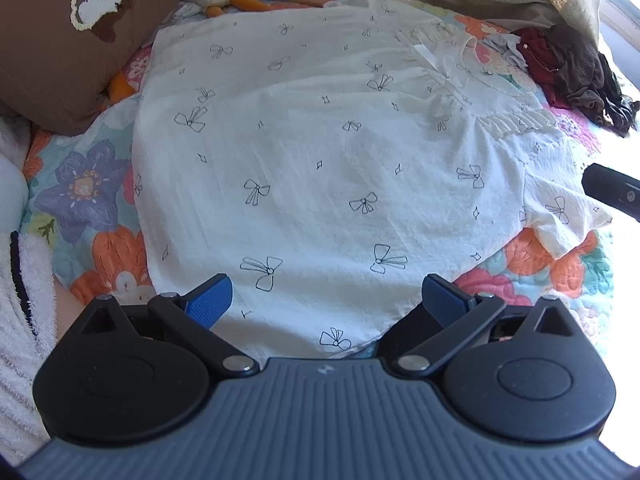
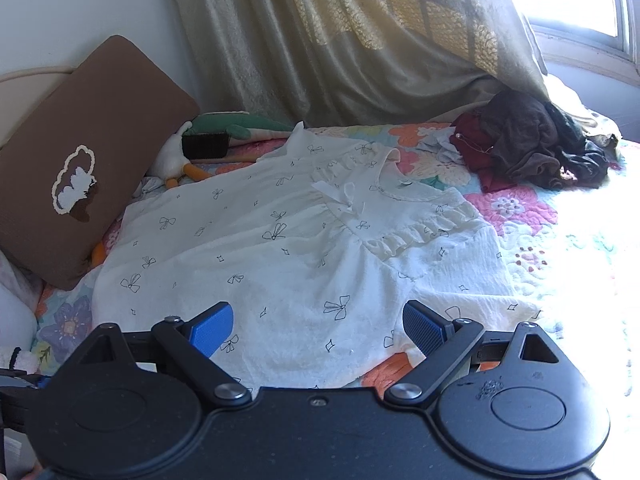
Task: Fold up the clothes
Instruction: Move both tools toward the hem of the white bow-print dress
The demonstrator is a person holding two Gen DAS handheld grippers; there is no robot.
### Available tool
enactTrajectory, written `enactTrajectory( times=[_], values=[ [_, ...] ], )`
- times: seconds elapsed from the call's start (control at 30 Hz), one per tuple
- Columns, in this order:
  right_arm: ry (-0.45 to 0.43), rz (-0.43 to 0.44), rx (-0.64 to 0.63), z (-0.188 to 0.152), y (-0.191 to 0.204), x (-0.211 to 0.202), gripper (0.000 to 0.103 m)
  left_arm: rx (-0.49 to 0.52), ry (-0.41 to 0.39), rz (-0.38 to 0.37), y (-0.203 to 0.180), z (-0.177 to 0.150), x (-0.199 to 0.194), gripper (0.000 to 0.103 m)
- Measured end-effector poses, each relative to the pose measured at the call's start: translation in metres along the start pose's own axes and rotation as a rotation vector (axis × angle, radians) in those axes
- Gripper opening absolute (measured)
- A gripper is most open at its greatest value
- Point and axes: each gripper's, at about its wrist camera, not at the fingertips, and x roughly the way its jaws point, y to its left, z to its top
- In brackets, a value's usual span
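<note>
A bed with a floral quilt (image 2: 516,210) fills the room's foreground. A brown cushion (image 2: 80,160) leans against the pale wall (image 2: 80,8) at the bed's far left corner. A beige curtain (image 2: 340,40) hangs along the far edge. Strong daylight from the window (image 2: 580,0) washes out the bed's right edge.

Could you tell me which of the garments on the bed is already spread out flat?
The white bow-print dress, lying open across the floral quilt. The dark clothes near the window sit in a crumpled heap.
</note>
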Motion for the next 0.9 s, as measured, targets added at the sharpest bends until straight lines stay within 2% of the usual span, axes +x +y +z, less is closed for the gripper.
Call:
enactTrajectory(
  times=[0.3, 0.5, 0.63, 0.9],
  values=[
    [-0.059, -0.005, -0.024, 0.0, 0.004, -0.016, 0.094, -0.008, -0.063, -0.019, -0.002, 0.003, -0.016, 0.103],
    [-0.077, 0.016, -0.042, 0.0, 0.007, -0.023, 0.094, 0.004, -0.103, -0.063, -0.006, 0.001, -0.024, 0.103],
    [-0.071, 0.019, -0.042, -0.001, 0.007, -0.022, 0.094, -0.024, -0.086, -0.087, -0.003, 0.001, -0.024, 0.103],
    [-0.059, 0.025, -0.032, -0.003, 0.004, -0.019, 0.094, -0.04, -0.055, -0.085, 0.0, -0.001, -0.019, 0.103]
  ],
)
